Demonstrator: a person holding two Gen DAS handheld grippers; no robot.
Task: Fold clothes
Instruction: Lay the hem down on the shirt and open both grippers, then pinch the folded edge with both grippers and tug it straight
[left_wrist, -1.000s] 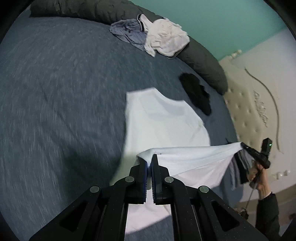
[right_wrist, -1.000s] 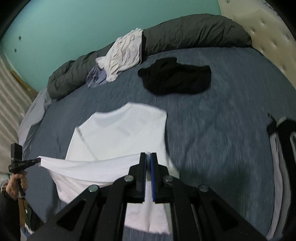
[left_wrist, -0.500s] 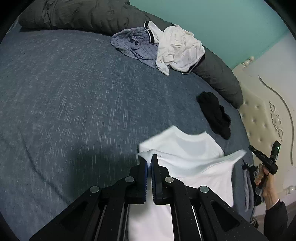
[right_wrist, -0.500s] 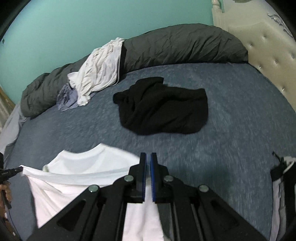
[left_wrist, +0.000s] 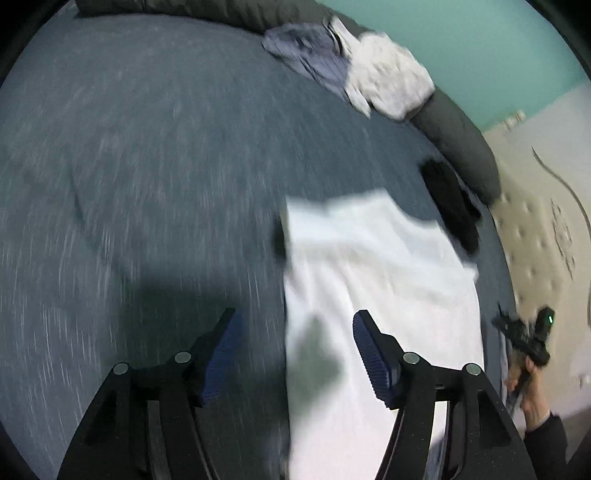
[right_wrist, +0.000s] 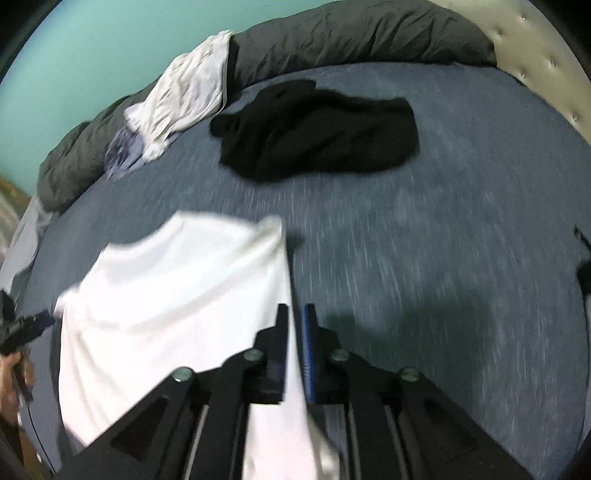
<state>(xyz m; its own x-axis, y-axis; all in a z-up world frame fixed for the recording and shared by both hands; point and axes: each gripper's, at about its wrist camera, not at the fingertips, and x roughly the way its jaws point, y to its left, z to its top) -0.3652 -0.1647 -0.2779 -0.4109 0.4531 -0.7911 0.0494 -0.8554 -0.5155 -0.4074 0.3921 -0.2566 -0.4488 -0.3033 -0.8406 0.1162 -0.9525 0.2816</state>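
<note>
Left gripper (left_wrist: 293, 343): jaws wide apart and opening, blue pads showing, nothing pressed between them; one finger over the bedsheet, the other over the shirt's edge.
Right gripper (right_wrist: 294, 334): jaws a narrow gap apart and opening; shirt's edge seen through the gap (pads not gripping it, as far as the blur allows).
Shirt (left_wrist: 380, 295): white, lying spread on the bed just beyond both grippers, with a folded-over band across its far end.
Bed (left_wrist: 147, 166): blue-grey sheet, streaked by motion blur, with dark gripper shadows beside the shirt.
Hand (left_wrist: 530, 391): at the bed's edge, dark sleeve, holding the other gripper's handle.
Black garment (right_wrist: 317, 129): crumpled heap, beyond the shirt and apart from it.
Pale clothes (right_wrist: 184, 96): crumpled whitish piece over a bluish one, resting against the duvet.
Duvet (right_wrist: 351, 33): dark grey roll along the far edge.
Headboard (left_wrist: 535, 221): cream, tufted, to one side.
Wall (right_wrist: 92, 48): teal, farthest back.
</note>
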